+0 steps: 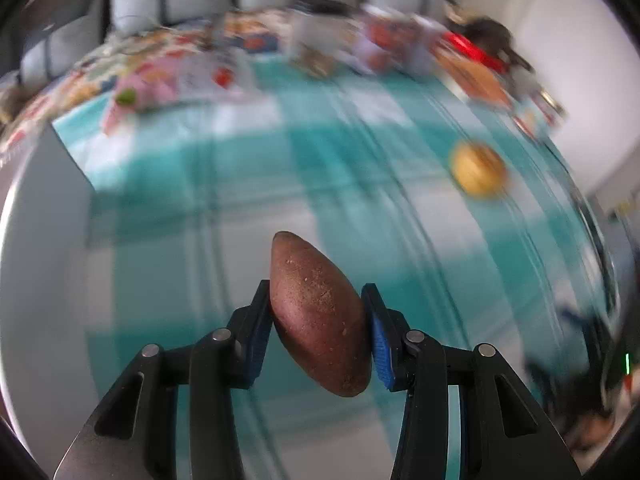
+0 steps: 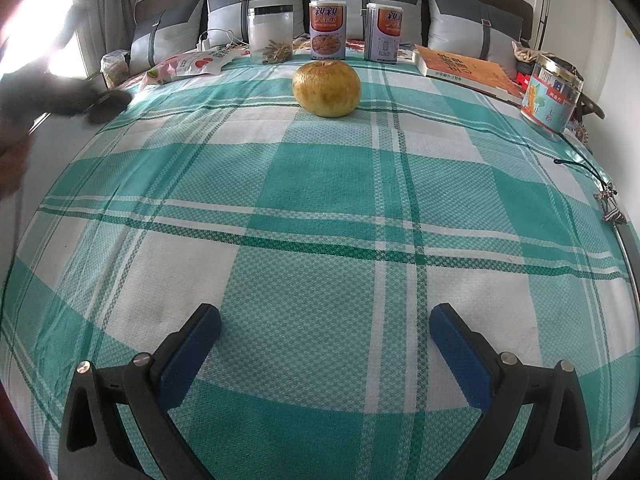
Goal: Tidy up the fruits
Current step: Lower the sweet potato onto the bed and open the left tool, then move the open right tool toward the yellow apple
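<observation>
**Op:** Left wrist view: left gripper (image 1: 318,330) is clamped on a reddish-brown oval fruit (image 1: 318,314), blue pads (image 1: 379,346) pressing both flanks. I can't name the fruit from here. It sits tilted between the fingers, tip pointing up and left, lower end hanging past the right pad. Background is smeared, so I judge the gripper is in motion, carrying it above the green plaid bedspread (image 1: 248,184).

**Eng:** Why gripped at the middle?

**Op:** Widest part, so the pads get the most contact. My read, not a measurement.

**Eng:** Right side?

**Op:** Right gripper (image 2: 325,344) is spread wide and holding nothing, low over the cloth. It faces the yellow-orange citrus (image 2: 326,88), which rests on the bedspread well ahead, toward the pillows. The left view shows it too, far off to the right.

**Eng:** Anything near the citrus?

**Op:** Behind it, along the pillows: a clear jar (image 2: 270,34) and two printed cans (image 2: 327,31). An orange book (image 2: 466,68) lies to the right and a snack bag (image 2: 188,63) to the left. None touch the fruit.

**Eng:** Destination?

**Op:** Can't tell. No bowl or tray visible. My guess is beside the citrus, grouping the two.

**Eng:** Risk?

**Op:** Tilted hold on a smooth skin could slip.
</observation>
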Motion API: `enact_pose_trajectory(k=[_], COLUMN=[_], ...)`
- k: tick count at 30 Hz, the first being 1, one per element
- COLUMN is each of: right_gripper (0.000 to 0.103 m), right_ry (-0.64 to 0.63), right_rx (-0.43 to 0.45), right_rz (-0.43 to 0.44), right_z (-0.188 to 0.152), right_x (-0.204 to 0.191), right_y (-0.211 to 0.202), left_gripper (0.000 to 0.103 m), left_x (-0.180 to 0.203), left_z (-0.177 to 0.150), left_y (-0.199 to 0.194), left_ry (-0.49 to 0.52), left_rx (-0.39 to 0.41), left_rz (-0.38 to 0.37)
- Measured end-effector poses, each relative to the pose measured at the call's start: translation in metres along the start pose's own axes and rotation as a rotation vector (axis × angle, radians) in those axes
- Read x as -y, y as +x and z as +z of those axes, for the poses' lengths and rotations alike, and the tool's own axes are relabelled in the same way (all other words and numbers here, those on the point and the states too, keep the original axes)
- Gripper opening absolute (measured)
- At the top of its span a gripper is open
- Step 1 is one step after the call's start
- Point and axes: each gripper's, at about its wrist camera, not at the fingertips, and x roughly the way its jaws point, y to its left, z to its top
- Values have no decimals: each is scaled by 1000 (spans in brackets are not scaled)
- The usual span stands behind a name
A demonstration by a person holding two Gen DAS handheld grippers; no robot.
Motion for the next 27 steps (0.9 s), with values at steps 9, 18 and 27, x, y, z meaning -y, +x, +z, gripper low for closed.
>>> enact_pose_trajectory(k=[9,18,27], right_gripper=[103,103,103], right_ry=[0,0,0], right_rx=[1,1,1], right_rz=[0,0,0], right_z=[0,1,1], right_x=[0,0,0], right_y=[0,0,0], left_gripper=[61,95,100], left_x=[40,20,26], left_z=[-87,-139,-139], left_y=[8,-9,-2], left_ry=[69,-58,-50], left_rx=[-20,156,173], left_rz=[127,188,215])
